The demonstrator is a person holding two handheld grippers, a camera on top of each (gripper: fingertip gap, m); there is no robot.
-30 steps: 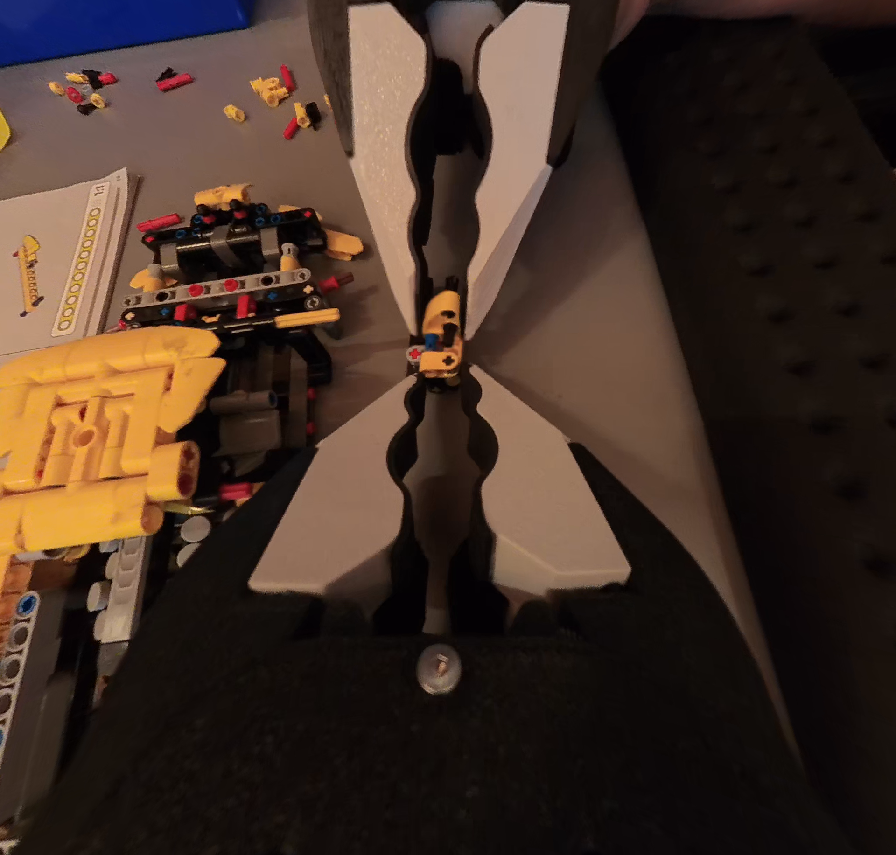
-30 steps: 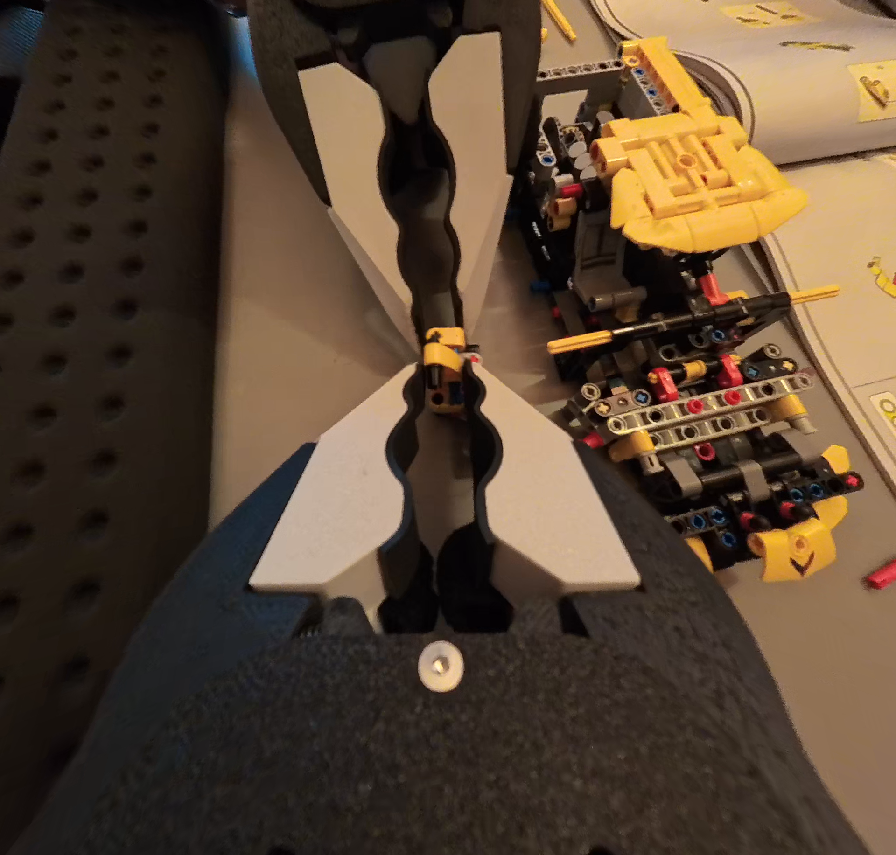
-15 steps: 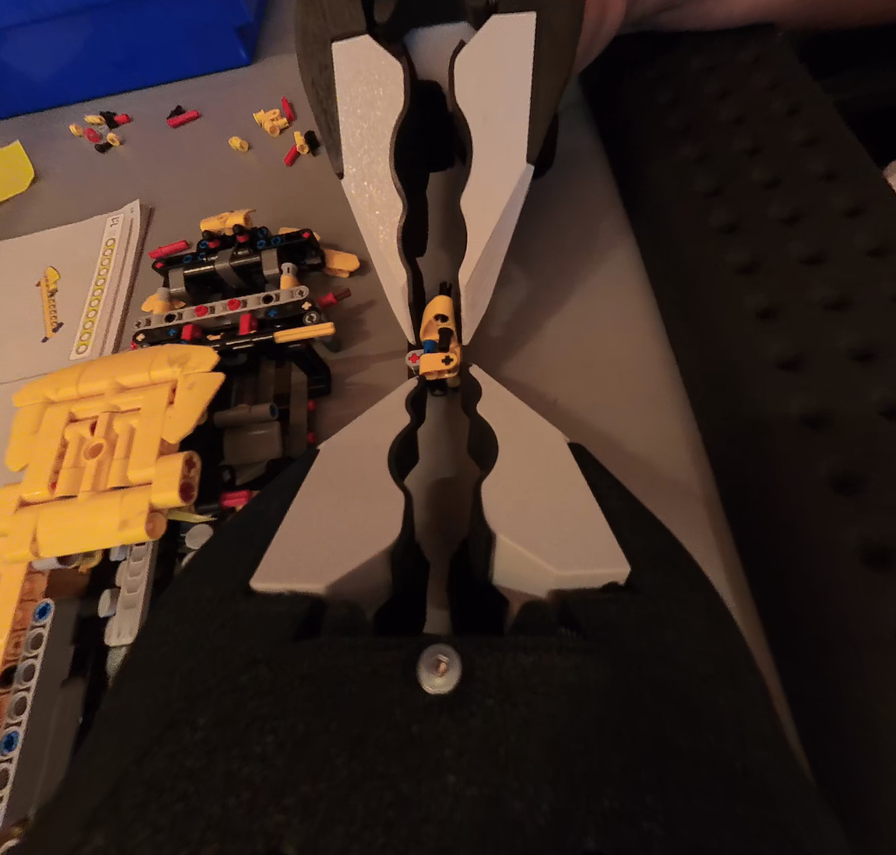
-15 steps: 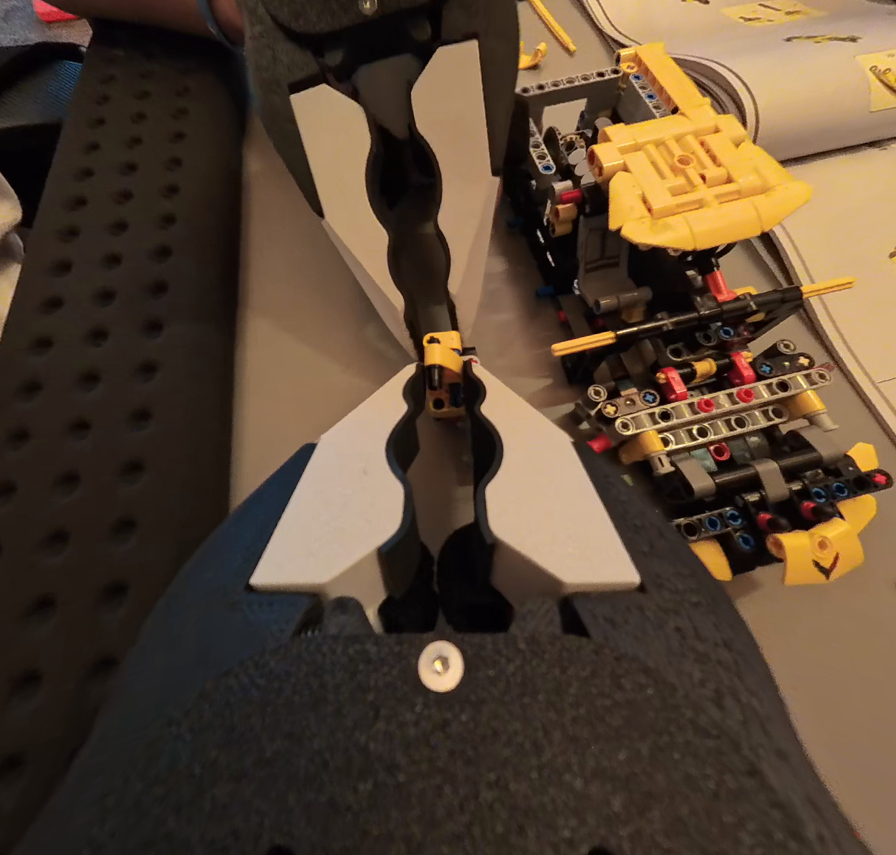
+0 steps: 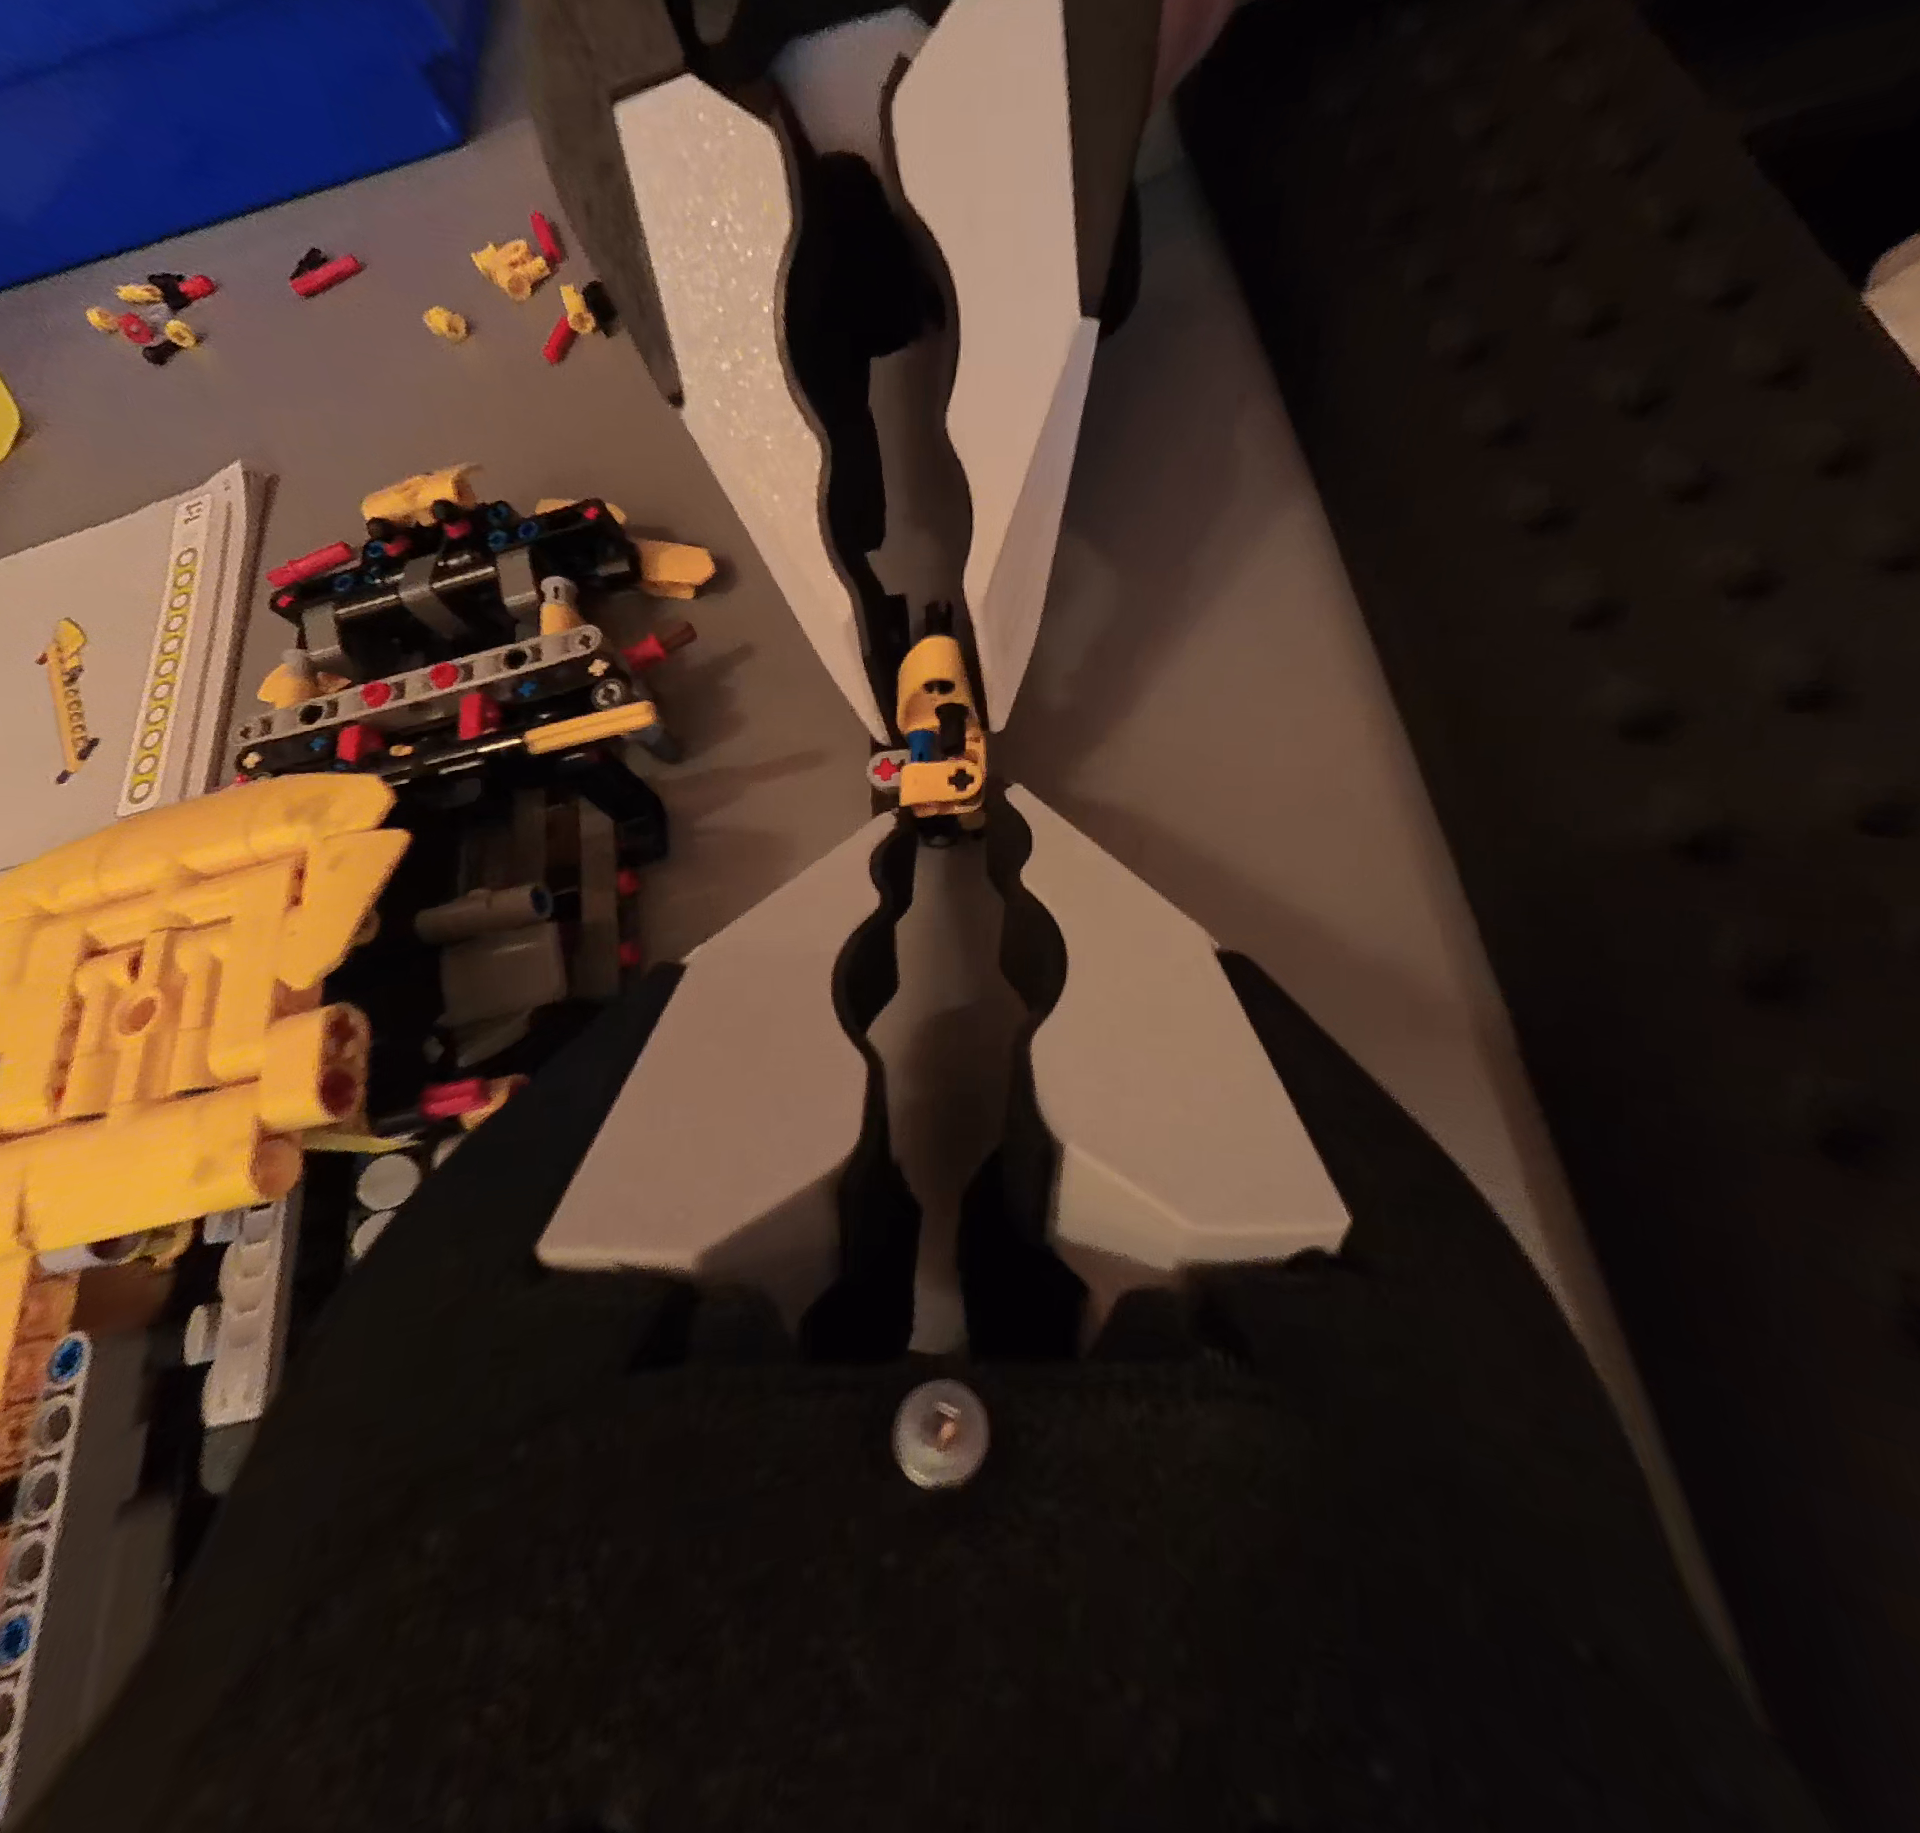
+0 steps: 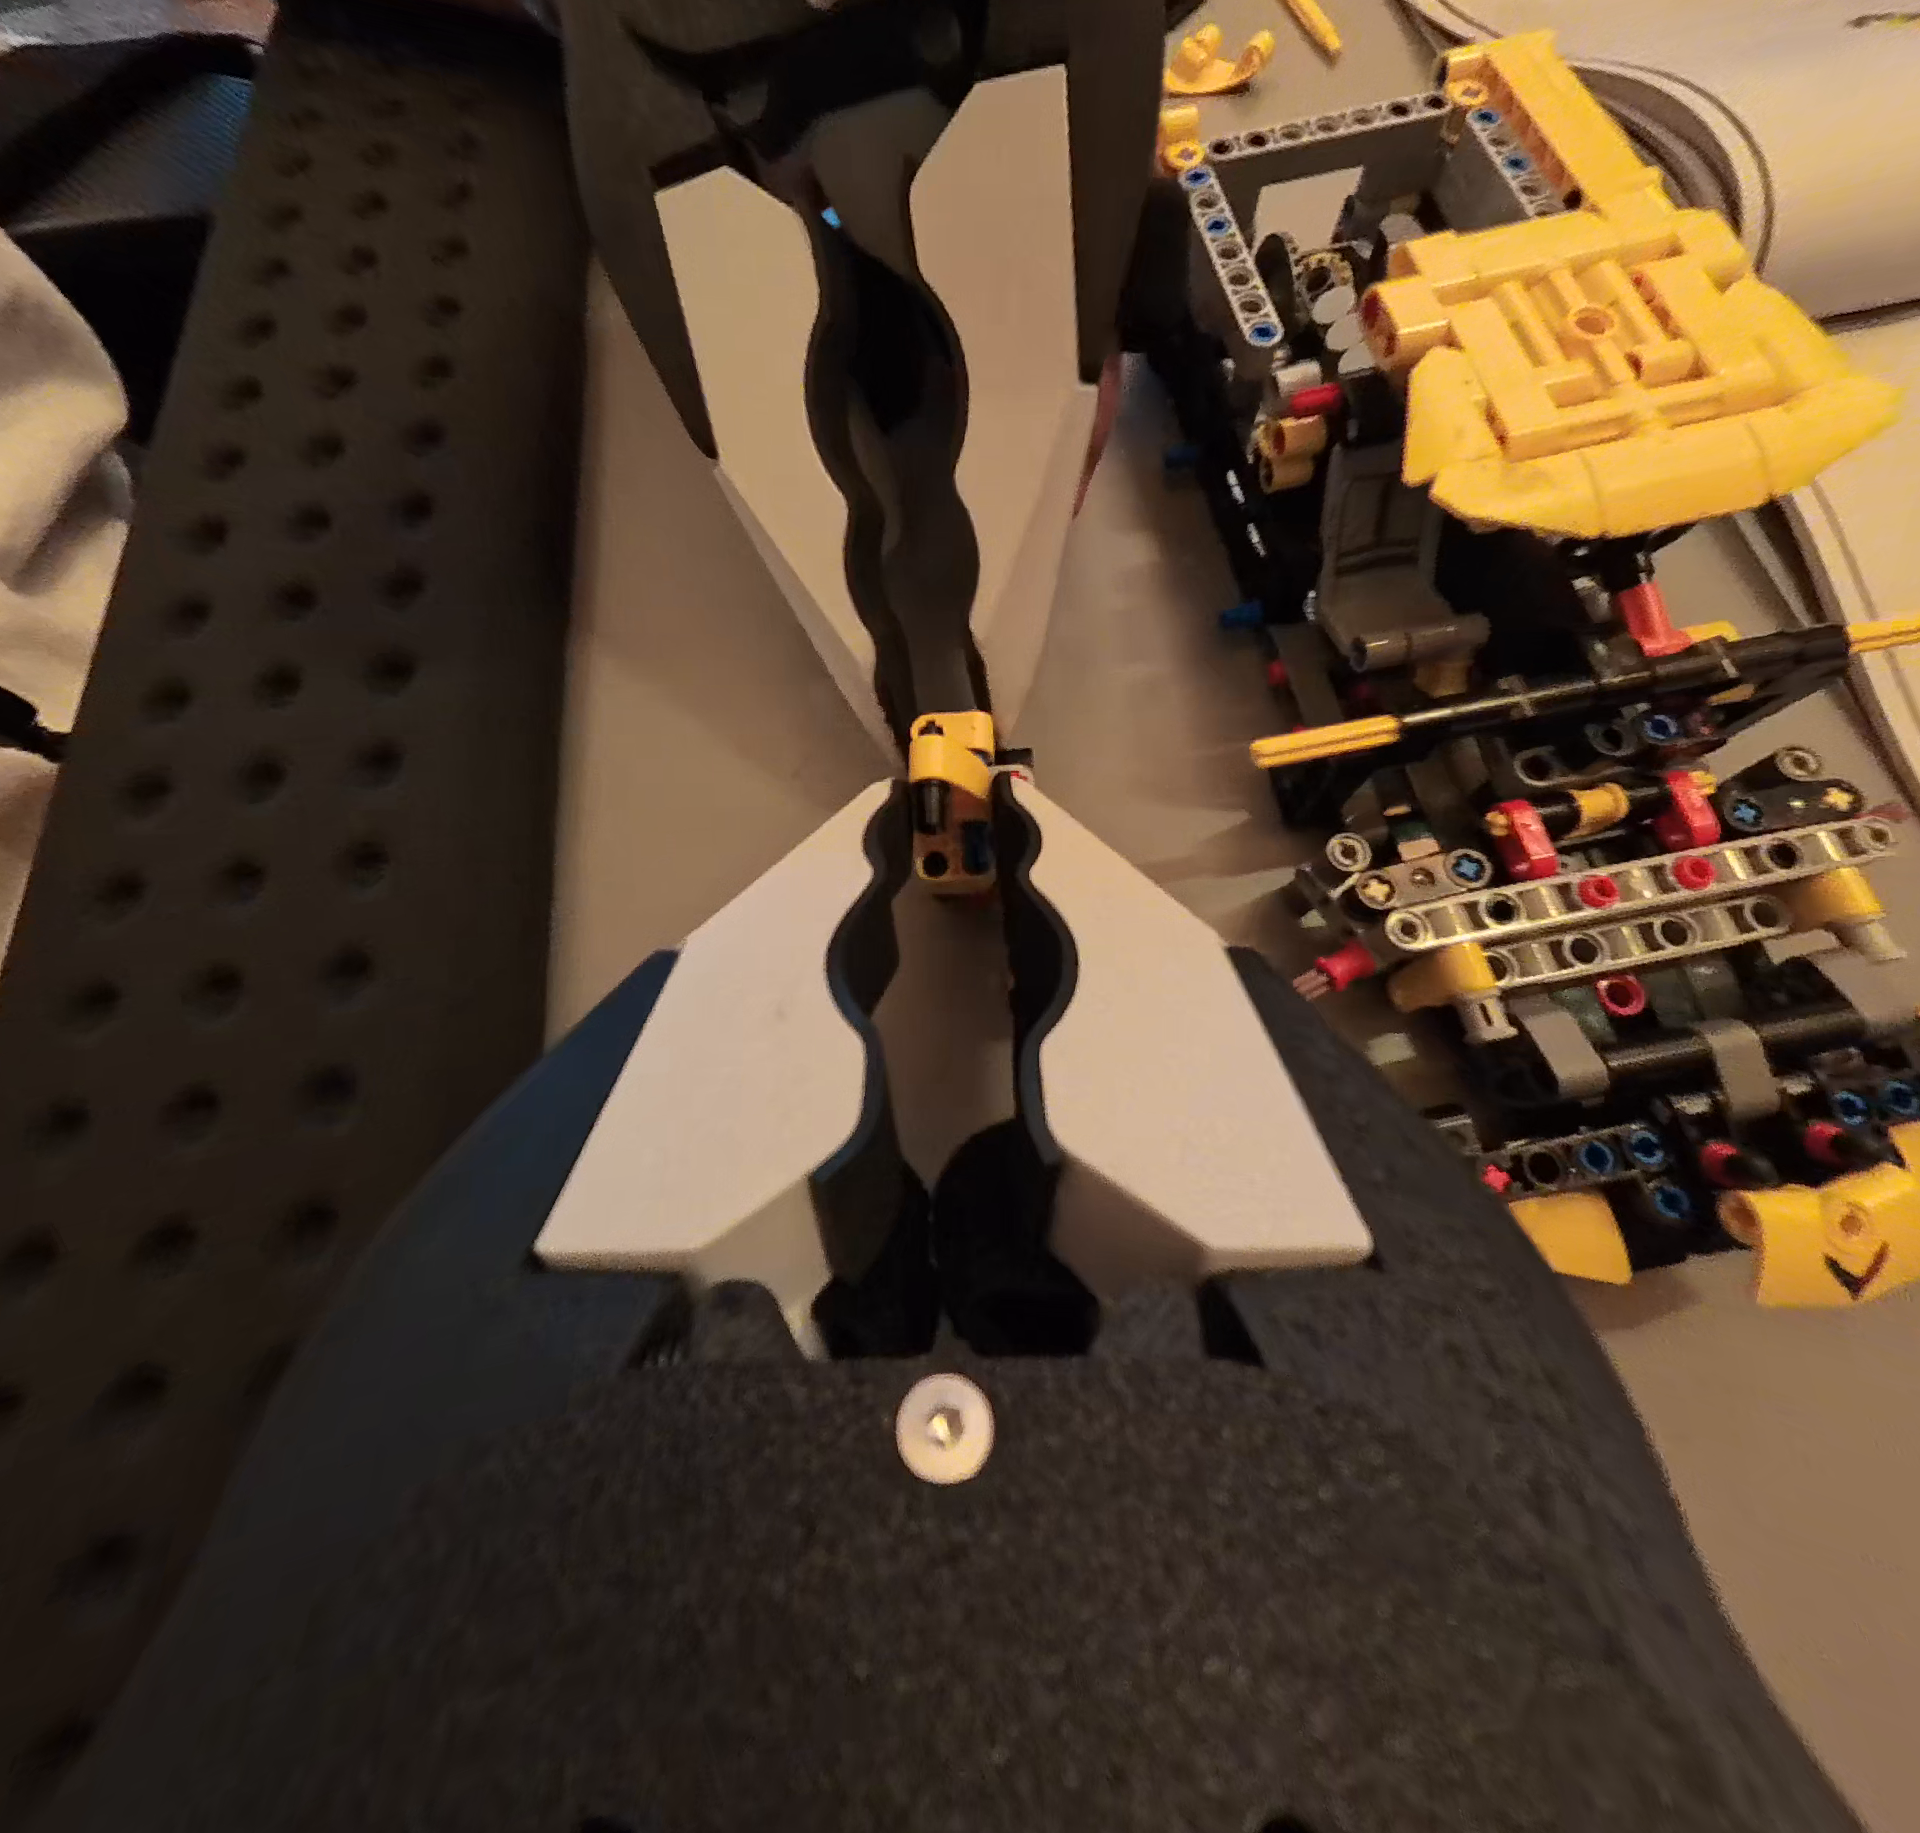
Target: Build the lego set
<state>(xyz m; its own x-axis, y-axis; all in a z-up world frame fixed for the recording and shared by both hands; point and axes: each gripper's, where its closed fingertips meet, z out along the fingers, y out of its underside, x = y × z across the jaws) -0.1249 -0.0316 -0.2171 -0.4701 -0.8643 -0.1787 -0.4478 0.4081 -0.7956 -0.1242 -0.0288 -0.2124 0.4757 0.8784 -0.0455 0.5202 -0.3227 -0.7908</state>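
A small yellow lego sub-assembly (image 5: 938,718) with blue and black pins is held above the grey table between both grippers, which meet tip to tip. My left gripper (image 5: 940,815) is shut on its near end. My right gripper (image 5: 938,703) comes in from the top of the left wrist view, shut on the other end. In the right wrist view the sub-assembly (image 6: 948,807) sits in my right gripper (image 6: 951,817), and the left gripper (image 6: 935,713) reaches in from above. The large yellow and black vehicle model (image 5: 447,682) lies beside them on the table and also shows in the right wrist view (image 6: 1590,401).
A black perforated mat (image 5: 1610,640) runs along the table edge (image 6: 291,640). Instruction booklets (image 5: 104,640) (image 6: 1818,69) lie beyond the model. Several loose small pieces (image 5: 509,266) are scattered near a blue bin (image 5: 208,69). A yellow curved part (image 6: 1210,58) lies by the model.
Both grippers have stayed shut on the small sub-assembly, tip to tip. The pair has shifted and tilted slightly. The model has not moved.
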